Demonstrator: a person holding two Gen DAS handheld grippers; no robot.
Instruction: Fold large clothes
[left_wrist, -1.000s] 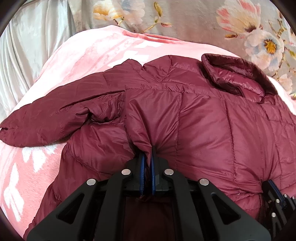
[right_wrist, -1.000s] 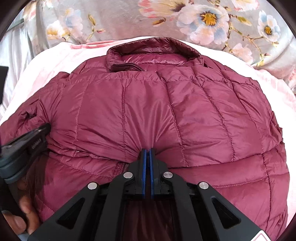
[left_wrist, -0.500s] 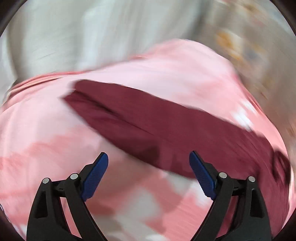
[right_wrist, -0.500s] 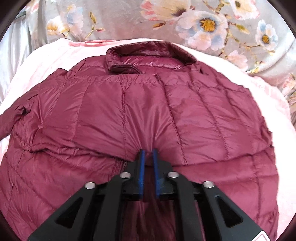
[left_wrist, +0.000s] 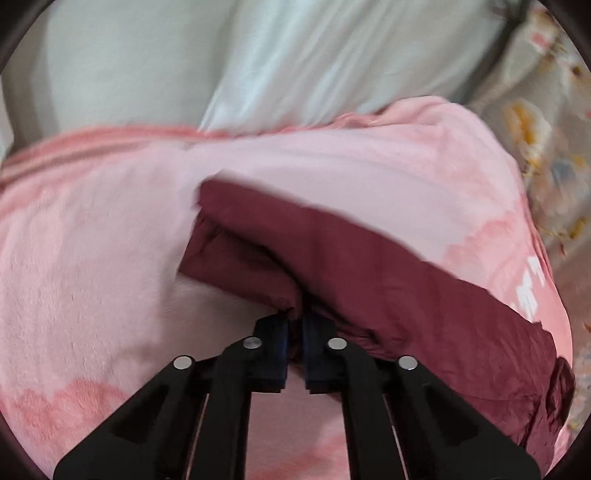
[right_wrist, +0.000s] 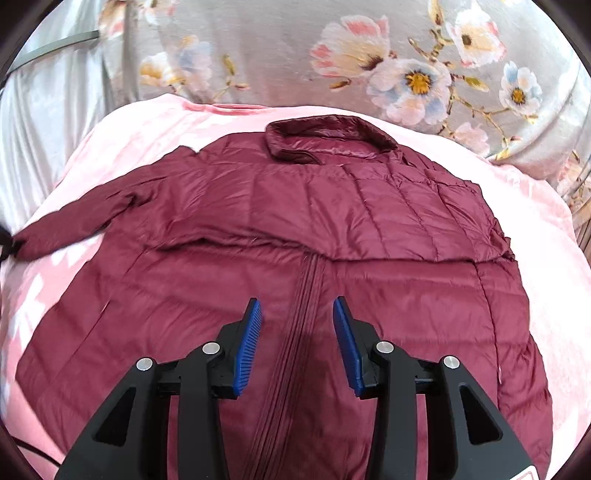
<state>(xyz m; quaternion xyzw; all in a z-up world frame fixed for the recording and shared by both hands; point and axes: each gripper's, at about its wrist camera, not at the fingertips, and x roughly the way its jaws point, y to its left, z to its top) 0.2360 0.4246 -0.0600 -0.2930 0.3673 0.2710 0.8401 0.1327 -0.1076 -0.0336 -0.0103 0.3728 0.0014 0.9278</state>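
Jacket (right_wrist: 314, 236) sleeve (left_wrist: 332, 258) inside left hand-held gripper (left_wrist: 294, 332).

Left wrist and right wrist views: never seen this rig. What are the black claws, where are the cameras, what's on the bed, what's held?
No robot here: a person holds a two-finger gripper in each hand, and a fisheye camera on each one looks forward along its fingers. So the black arms with blue pads at the bottom of each picture are the gripper itself.

A dark red puffer jacket lies on a pink blanket, with floral bedding behind it. Its collar points away from the camera, and one sleeve stretches out to the side.

In the left wrist view, the left gripper is shut on that sleeve near its end. In the right wrist view, the right gripper is open, holding nothing, above the jacket's front zipper.
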